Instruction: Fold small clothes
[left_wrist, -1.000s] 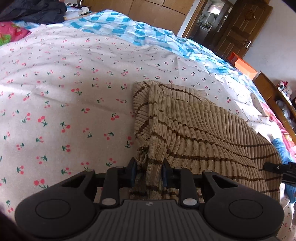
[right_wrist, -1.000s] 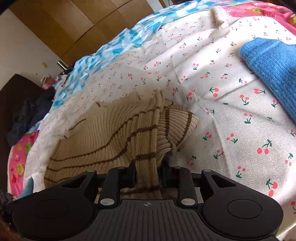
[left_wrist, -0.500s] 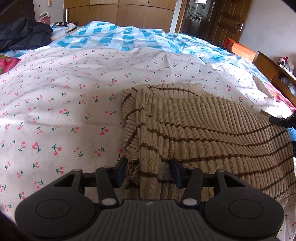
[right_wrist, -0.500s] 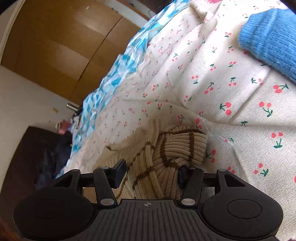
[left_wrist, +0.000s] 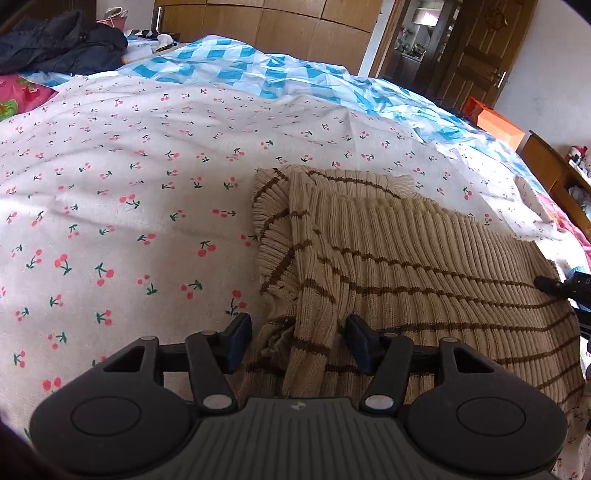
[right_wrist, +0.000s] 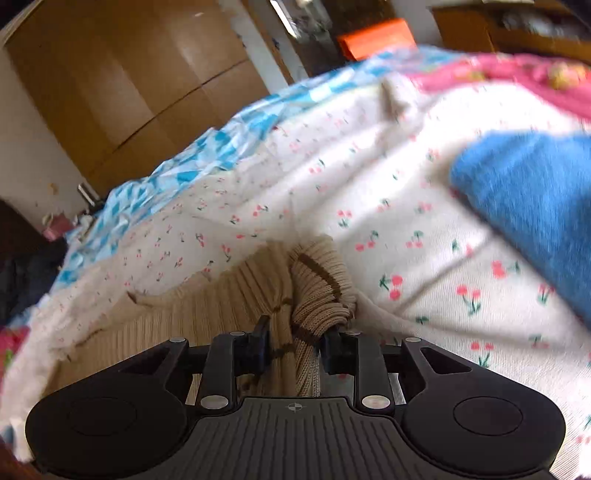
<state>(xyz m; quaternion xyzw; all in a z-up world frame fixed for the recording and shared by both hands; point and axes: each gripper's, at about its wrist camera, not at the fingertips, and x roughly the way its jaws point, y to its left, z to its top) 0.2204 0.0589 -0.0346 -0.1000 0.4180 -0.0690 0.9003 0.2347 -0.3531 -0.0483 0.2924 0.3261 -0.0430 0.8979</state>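
Observation:
A beige ribbed sweater with brown stripes (left_wrist: 406, 258) lies on the cherry-print sheet (left_wrist: 129, 221). My left gripper (left_wrist: 299, 338) is open, its jaws wide on either side of the sweater's folded left edge, not pinching it. My right gripper (right_wrist: 293, 343) has its jaws closed in on the bunched right sleeve of the sweater (right_wrist: 317, 291) and grips the knit. The right gripper's tip shows in the left wrist view (left_wrist: 561, 286) at the sweater's right edge.
A blue knitted garment (right_wrist: 528, 199) lies on the sheet to the right. A blue-and-white checked cover (left_wrist: 258, 70) lies at the far side. Dark clothes (left_wrist: 62, 44) sit far left. Wooden wardrobes (right_wrist: 122, 74), a door and an orange box (left_wrist: 498, 123) stand beyond.
My left gripper opened and let go of the sweater's edge. My right gripper opened half a second ago, then closed again on the bunched sleeve while swinging fast.

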